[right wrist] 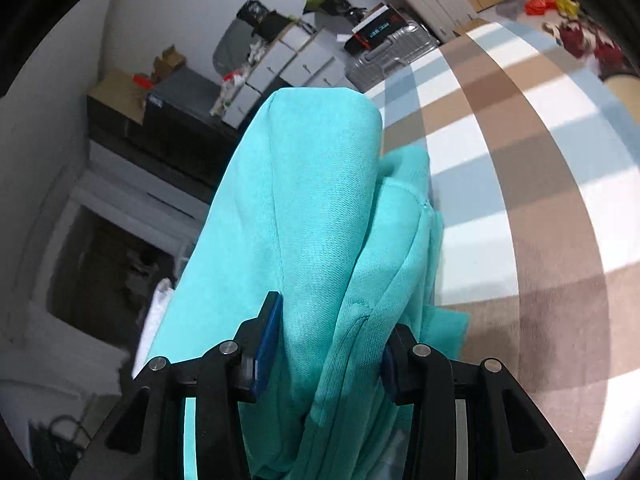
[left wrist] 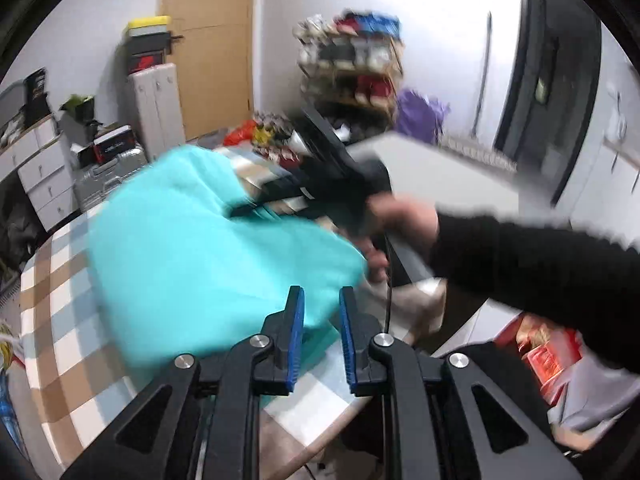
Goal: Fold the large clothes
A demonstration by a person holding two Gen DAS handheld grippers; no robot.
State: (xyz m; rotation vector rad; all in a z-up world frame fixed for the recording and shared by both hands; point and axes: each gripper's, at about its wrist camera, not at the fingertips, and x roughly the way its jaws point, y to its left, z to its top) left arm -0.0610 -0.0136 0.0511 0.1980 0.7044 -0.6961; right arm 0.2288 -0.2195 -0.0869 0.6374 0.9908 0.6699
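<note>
While the checked tabletop [left wrist: 60, 320] carries most of the turquoise garment [left wrist: 208, 256], a thick folded bundle of it runs lengthwise between the right tool [right wrist: 326, 344] pads, clamped there. Nearer the table edge, the left tool [left wrist: 321, 322] hangs slightly parted, gripping nothing, cloth just ahead. A black sleeve [left wrist: 540, 264] crosses its right side.

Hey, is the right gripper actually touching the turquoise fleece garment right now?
Touching. The right wrist view shows the right gripper with a thick bunch of the turquoise fleece garment between its blue-padded fingers, the fabric pressed against both pads.
</note>
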